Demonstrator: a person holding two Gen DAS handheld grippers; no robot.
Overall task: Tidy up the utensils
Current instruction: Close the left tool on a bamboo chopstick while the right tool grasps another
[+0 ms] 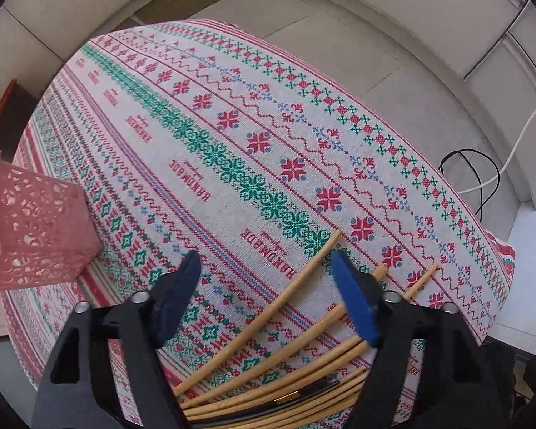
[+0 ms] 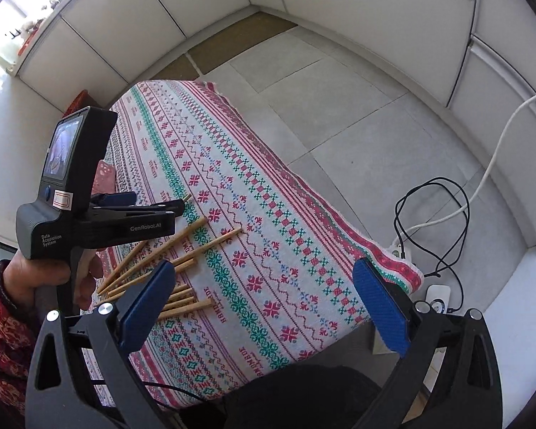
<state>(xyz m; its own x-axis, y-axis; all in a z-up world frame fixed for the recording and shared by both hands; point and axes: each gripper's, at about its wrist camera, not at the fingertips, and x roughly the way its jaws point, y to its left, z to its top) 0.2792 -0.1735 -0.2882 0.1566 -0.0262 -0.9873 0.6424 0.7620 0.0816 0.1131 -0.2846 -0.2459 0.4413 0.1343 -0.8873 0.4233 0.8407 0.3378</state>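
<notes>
Pink lattice plastic, that was the holder (image 1: 35, 225) sitting at about 9 o'clock in the left wrist view, on the patterned cloth (image 1: 232, 136) covering the counter. Moving right, the left gripper (image 1: 264, 268) pointed straight down over the cloth with its blue fingers (image 1: 353, 296) apart; nothing was pinched between them. The wooden chopsticks (image 1: 278, 304) lay fanned out at 5 to 6 o'clock, running under and past the right-hand finger, and I couldn't tell if that finger touched them. A dark stick with a gold band (image 1: 289, 398) lay in the same bunch at the bottom edge.

In the right wrist view, a hand (image 2: 50, 279) in a red patterned sleeve (image 2: 3, 329) held the left gripper's handle at 9 o'clock. The chopsticks (image 2: 182, 246) were spread on the cloth just below that tool, left of centre. The right gripper (image 2: 264, 300) hung above the near end of the counter, fingers wide apart and empty. At 3 o'clock, black and white cables (image 2: 443, 221) lay on the floor.
</notes>
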